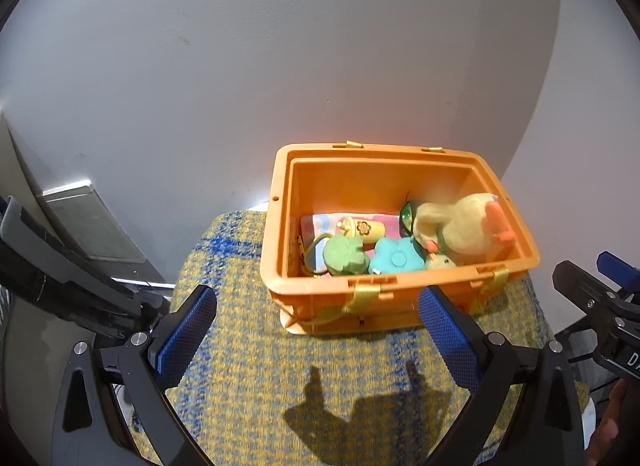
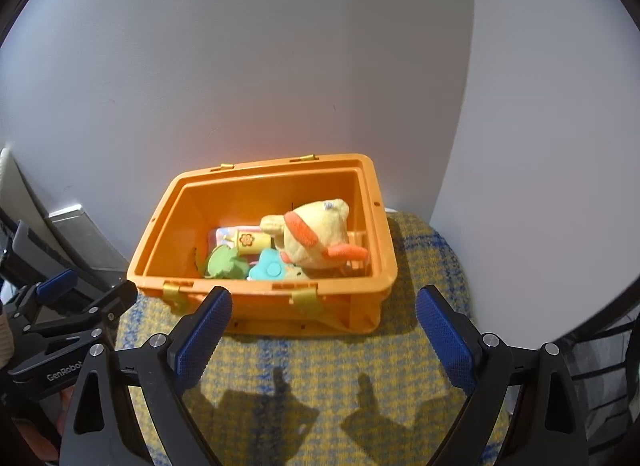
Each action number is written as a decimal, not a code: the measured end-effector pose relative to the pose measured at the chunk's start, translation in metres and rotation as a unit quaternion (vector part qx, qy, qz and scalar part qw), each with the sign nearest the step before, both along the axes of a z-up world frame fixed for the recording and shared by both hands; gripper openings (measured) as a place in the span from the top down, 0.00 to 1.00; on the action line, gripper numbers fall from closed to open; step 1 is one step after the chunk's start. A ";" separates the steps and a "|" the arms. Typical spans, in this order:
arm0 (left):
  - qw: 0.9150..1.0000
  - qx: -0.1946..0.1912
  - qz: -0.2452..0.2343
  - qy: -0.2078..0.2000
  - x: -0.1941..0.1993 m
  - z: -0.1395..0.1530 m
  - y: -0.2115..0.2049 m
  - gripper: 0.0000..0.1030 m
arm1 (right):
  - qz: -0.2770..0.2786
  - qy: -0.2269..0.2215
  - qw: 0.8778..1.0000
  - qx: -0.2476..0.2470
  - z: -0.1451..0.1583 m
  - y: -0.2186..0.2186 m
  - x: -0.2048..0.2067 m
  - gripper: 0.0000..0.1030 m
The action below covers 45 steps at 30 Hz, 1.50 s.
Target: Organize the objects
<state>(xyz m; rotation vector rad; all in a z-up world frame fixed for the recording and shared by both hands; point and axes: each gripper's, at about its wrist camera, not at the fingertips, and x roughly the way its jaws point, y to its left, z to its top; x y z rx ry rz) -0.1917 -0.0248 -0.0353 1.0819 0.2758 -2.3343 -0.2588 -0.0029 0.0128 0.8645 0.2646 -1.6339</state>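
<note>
Bin: we see an open orange plastic bin (image 1: 396, 298) at centre right of the left wrist frame, centre left in the right wrist frame (image 2: 260, 306); it stands on a yellow-and-blue woven cloth (image 1: 256, 350) against a pale wall (image 1: 280, 65).
Latches: yellow clips (image 1: 364, 294) hang on the bin's near rim.
Contents: a yellow plush duck (image 2: 320, 238) with an orange bill fills the bin's right side; a green plush piece (image 1: 344, 256), a teal flower-shaped toy (image 1: 396, 258) and a yellow cylinder with a flower print (image 1: 362, 227) lie to its left, over a pink patterned item (image 1: 316, 225).
Left tongs (image 1: 316, 340): we note them wide open, nothing between the blue pads, lower part of the frame, just short of the bin's near wall.
Right tongs (image 2: 324, 340): also wide open and empty, lower part of their frame, near the bin's front.
Shadows: both tongs cast dark shapes on the cloth below them.
Lower left edge: a grey flat device (image 1: 92, 225) leans beside the cloth.
</note>
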 end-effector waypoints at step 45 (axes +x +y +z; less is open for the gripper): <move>0.996 0.036 0.061 -0.049 0.118 -0.003 0.077 0.00 | 0.013 -0.015 1.000 0.022 -0.014 0.129 0.044 0.09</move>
